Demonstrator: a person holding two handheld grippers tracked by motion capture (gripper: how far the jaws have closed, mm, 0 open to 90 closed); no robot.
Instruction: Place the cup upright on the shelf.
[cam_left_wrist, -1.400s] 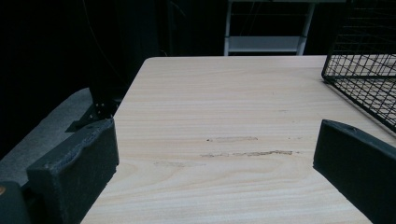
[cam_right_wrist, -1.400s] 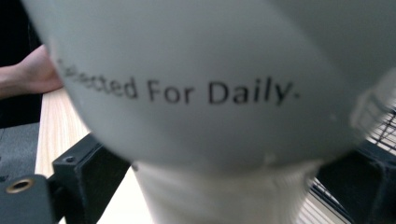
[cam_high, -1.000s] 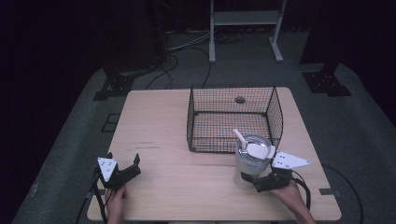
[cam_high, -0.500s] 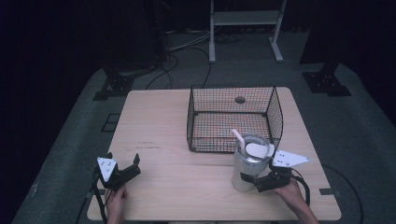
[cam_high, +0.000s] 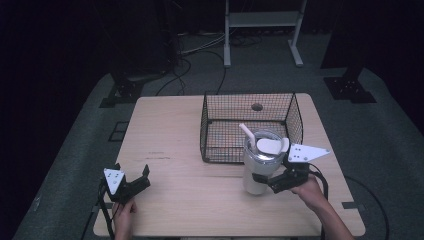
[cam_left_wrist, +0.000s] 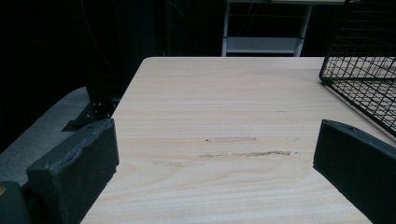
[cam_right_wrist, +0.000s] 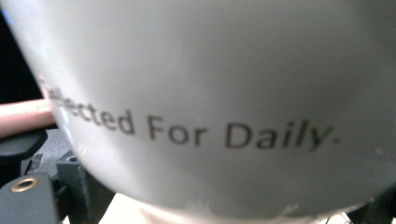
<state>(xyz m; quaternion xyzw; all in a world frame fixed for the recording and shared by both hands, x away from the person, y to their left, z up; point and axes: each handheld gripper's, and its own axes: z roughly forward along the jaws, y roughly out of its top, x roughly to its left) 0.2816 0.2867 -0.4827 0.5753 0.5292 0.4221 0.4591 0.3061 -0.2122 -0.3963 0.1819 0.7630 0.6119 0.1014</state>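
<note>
One white tumbler stood just before the wire basket, clamped low by the right hand-held gripper; smooth, rigid, probably top-heavy. Left hand-held gripper gaped empty.

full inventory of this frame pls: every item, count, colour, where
tumbler: 1, white with a clear lid and white straw, upright just in front of the basket's near right corner, printed text on its side in the right gripper view
wire basket: 1, black mesh, far right part of the table
table: 1, light wood, centre of the high view, faint scuff marks near the left
shelf frame: 1, white, on the floor beyond the table
stand bases: 2, black, on the floor at the table's far left and far right
cables: several, dark and light, on the floor behind the table
left gripper: 1, black, jaws open, near left corner
right gripper: 1, black, jaws around the tumbler's lower body
</note>
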